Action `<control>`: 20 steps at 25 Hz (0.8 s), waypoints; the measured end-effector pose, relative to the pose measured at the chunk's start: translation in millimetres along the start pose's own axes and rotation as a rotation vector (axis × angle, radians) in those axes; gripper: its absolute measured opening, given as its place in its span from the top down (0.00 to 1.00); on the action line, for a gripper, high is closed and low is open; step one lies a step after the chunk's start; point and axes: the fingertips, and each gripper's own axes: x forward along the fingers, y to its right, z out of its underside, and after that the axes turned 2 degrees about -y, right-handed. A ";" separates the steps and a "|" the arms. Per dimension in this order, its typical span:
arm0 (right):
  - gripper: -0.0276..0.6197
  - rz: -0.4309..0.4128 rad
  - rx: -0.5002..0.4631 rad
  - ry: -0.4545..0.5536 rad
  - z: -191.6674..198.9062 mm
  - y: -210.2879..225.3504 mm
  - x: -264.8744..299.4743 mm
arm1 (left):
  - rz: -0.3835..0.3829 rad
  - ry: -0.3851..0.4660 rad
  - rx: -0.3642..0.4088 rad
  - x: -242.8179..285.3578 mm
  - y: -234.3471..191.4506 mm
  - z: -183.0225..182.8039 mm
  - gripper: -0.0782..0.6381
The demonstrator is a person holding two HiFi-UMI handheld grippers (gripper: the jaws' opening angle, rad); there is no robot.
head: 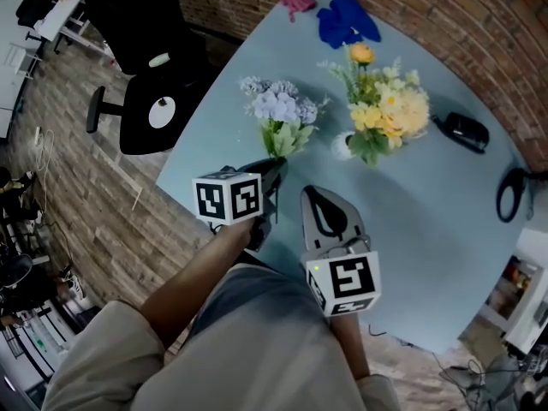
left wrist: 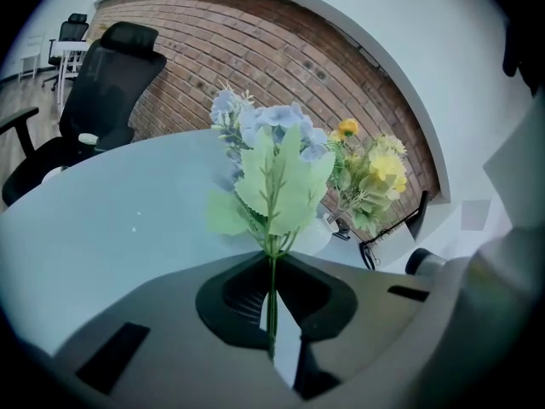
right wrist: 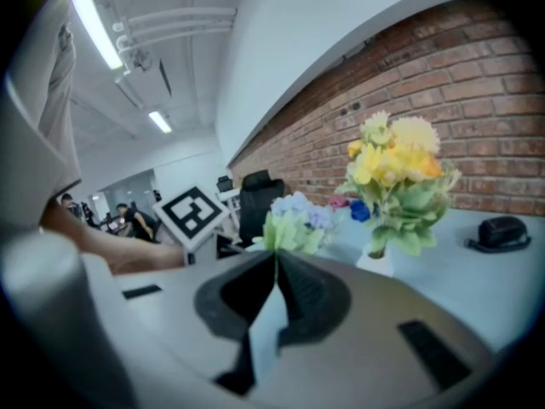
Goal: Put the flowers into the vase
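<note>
A bunch of pale blue flowers with green leaves [head: 278,110] stands up from my left gripper [head: 274,168], which is shut on its thin green stem [left wrist: 272,301]. The blooms [left wrist: 271,156] fill the middle of the left gripper view. To their right a small white vase [head: 342,146] on the light blue table [head: 411,229] holds a yellow bouquet [head: 384,103]. My right gripper [head: 310,195] is shut with nothing in it, just right of the left one and nearer than the vase. In the right gripper view the shut jaws [right wrist: 274,262] point between the blue bunch [right wrist: 294,220] and the vase [right wrist: 375,261].
A blue cloth [head: 347,17] and a pink cloth [head: 297,0] lie at the table's far edge by the brick wall. A black object [head: 462,131] sits right of the vase, another black item [head: 512,193] at the right edge. A black office chair [head: 141,50] stands at left.
</note>
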 end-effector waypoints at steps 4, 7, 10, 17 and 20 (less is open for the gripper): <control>0.92 0.010 0.029 -0.001 -0.1 1.9 -8.6 | 0.016 0.036 0.014 -9.2 14.5 -2.8 0.84; 0.92 0.017 0.044 0.003 -1.0 4.0 -15.1 | 0.034 0.071 0.019 -15.2 25.8 -7.2 0.84; 0.92 0.016 0.042 0.007 -0.5 2.3 -20.4 | 0.052 0.103 0.020 -21.3 35.5 -11.3 0.84; 0.92 0.015 0.025 0.019 -3.6 -3.3 -33.6 | 0.094 0.162 0.028 -34.7 58.9 -18.6 0.84; 0.92 0.017 0.016 0.032 -8.6 -5.0 -38.1 | 0.109 0.187 0.031 -41.2 66.9 -22.5 0.84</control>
